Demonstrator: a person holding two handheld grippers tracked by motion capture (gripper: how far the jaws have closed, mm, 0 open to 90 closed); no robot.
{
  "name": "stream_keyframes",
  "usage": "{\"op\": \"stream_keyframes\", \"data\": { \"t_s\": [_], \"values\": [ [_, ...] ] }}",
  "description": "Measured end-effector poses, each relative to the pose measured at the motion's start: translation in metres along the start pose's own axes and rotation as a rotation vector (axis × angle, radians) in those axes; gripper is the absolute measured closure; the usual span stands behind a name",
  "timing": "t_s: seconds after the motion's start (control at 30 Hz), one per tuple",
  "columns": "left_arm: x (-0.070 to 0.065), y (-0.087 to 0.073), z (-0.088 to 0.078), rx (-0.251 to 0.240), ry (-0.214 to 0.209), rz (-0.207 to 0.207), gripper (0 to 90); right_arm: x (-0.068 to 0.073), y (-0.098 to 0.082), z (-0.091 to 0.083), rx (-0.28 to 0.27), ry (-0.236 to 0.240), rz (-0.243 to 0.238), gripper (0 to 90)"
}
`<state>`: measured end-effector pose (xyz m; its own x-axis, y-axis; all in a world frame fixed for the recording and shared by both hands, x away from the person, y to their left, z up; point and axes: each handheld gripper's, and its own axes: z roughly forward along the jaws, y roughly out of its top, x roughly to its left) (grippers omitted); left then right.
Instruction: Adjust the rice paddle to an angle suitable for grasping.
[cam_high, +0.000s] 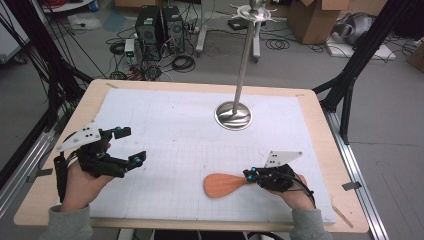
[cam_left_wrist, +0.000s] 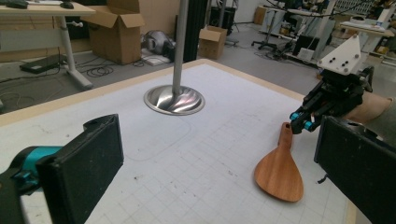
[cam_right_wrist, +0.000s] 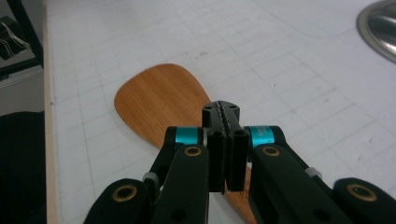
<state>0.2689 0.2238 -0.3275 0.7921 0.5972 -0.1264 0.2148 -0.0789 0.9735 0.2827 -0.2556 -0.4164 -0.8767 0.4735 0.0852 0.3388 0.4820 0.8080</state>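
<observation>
The left gripper (cam_high: 127, 146) hovers at the mat's left side with its jaws spread wide and nothing between them. Right of centre, near the front edge, a wooden spatula (cam_high: 223, 185) lies flat on the white mat (cam_high: 165, 120). It looks light, stiff and smooth, so the narrow handle is probably the surest place to hold. The right gripper (cam_high: 248, 174) has its jaws pressed together at that handle. The right gripper view shows no gap between the jaws; the left gripper view shows the handle's end beside them, and the steel stand (cam_left_wrist: 174, 99) beyond
</observation>
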Motion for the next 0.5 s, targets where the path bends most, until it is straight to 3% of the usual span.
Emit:
{"op": "stream_keyframes", "data": {
  "t_s": [0.5],
  "values": [
    [0.0,0.0,0.004,0.006,-0.009,-0.008,1.7,-0.003,-0.019,0.003,0.054,0.01,0.03,89.4]
  ]
}}
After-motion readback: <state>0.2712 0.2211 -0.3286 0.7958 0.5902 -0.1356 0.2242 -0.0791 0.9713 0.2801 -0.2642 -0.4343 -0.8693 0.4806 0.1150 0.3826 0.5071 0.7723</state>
